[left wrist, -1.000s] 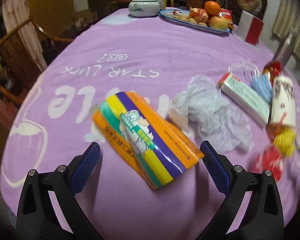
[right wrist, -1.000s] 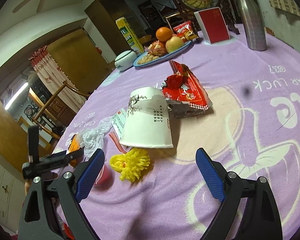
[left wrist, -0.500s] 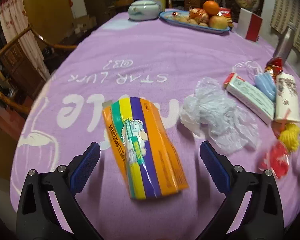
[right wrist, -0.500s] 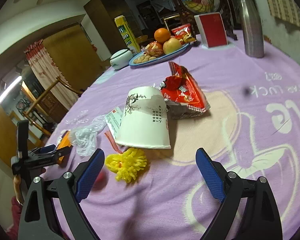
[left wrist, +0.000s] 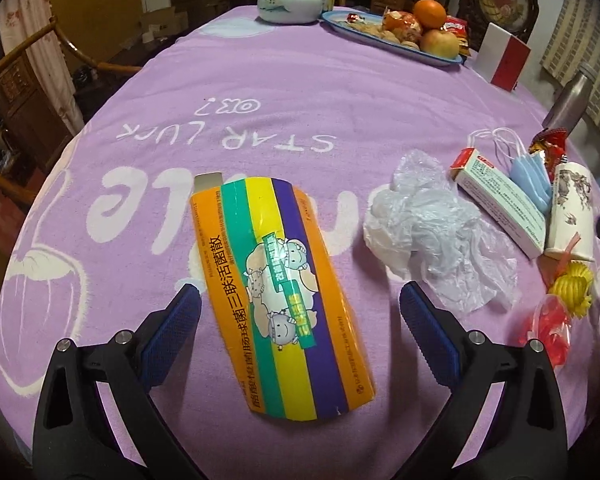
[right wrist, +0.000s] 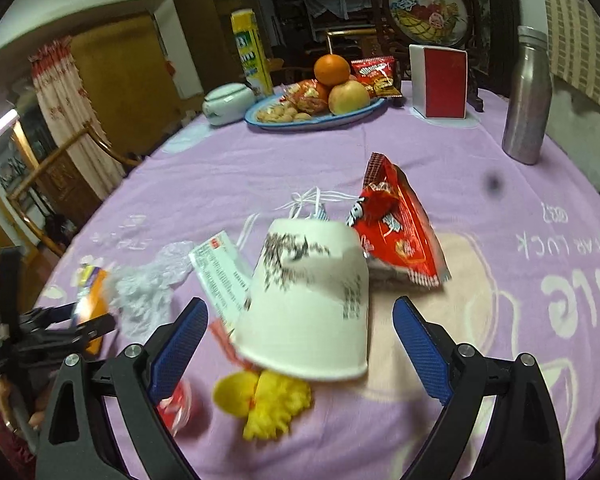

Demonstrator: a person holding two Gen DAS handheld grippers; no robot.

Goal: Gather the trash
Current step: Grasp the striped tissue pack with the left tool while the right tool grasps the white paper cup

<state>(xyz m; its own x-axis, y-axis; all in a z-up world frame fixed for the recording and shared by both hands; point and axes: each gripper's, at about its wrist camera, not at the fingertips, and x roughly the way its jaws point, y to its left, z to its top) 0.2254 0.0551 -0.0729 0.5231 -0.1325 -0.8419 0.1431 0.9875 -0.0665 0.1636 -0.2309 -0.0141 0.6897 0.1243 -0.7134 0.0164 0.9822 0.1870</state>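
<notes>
Striped medicine box (left wrist: 278,292) between spread left tongs (left wrist: 300,320), paper cup (right wrist: 306,304) between spread right tongs (right wrist: 300,340)

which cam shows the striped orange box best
The left wrist view: the striped orange box lies whole and sharp between the open left gripper fingers. The right wrist view shows only a blurred sliver of it.

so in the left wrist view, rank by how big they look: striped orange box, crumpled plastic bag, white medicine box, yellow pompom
1. striped orange box, though it lies nearest the camera
2. crumpled plastic bag
3. white medicine box
4. yellow pompom
</notes>
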